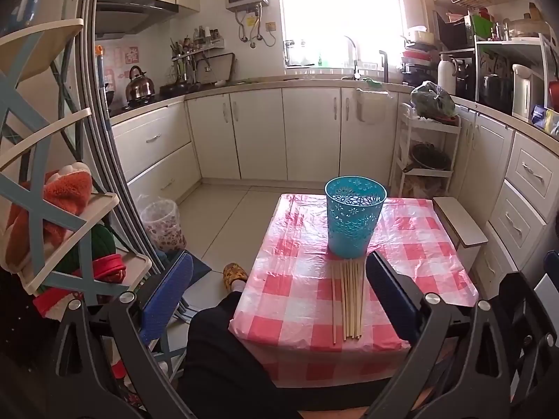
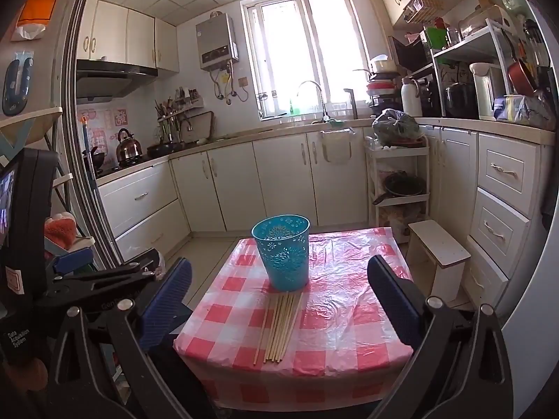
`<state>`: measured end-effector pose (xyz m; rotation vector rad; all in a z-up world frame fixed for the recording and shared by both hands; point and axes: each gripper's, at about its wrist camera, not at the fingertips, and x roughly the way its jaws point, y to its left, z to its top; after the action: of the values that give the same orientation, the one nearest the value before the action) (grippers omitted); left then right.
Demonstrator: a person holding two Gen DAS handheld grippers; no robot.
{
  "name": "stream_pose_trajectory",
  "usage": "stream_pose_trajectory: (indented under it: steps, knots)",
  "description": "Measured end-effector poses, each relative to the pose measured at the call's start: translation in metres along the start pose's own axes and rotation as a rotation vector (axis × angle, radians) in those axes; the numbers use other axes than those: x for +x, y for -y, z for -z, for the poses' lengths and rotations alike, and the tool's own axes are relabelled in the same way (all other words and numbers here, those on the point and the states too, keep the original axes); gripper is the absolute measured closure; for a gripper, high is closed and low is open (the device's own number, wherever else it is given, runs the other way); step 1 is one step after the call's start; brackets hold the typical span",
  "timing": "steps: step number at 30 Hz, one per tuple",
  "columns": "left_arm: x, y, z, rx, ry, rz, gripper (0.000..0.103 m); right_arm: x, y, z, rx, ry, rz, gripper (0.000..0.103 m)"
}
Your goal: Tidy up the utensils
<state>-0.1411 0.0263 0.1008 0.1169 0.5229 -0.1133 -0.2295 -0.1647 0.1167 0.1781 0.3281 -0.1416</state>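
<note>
A teal perforated plastic cup (image 1: 354, 221) stands upright on a small table with a red-and-white checked cover (image 1: 300, 300). Several pale wooden chopsticks (image 1: 349, 300) lie side by side in front of it, pointing toward the near edge. My left gripper (image 1: 279, 300) hovers open short of the table's near edge, nothing between its blue pads. In the right wrist view the same cup (image 2: 283, 253) and chopsticks (image 2: 279, 328) sit ahead on the table (image 2: 349, 314). My right gripper (image 2: 279, 310) is open and empty. The left gripper's black body (image 2: 97, 279) shows at its left.
A person's dark-clothed leg (image 1: 223, 349) and yellow slipper (image 1: 234, 274) are left of the table. A white stool (image 1: 461, 223) stands at its right, a bin with a bag (image 1: 162, 225) on the floor to the left, a shelf rack (image 1: 70, 230) at far left. Kitchen cabinets surround.
</note>
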Motion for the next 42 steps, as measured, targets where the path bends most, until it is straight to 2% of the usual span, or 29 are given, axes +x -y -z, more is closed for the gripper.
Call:
stream_pose_trajectory:
  steps: [42]
  knots:
    - [0.0002,-0.0011,0.0061,-0.027,-0.004,0.015,0.008,0.0025,0.0018,0.0085,-0.002,-0.008,-0.015,0.006]
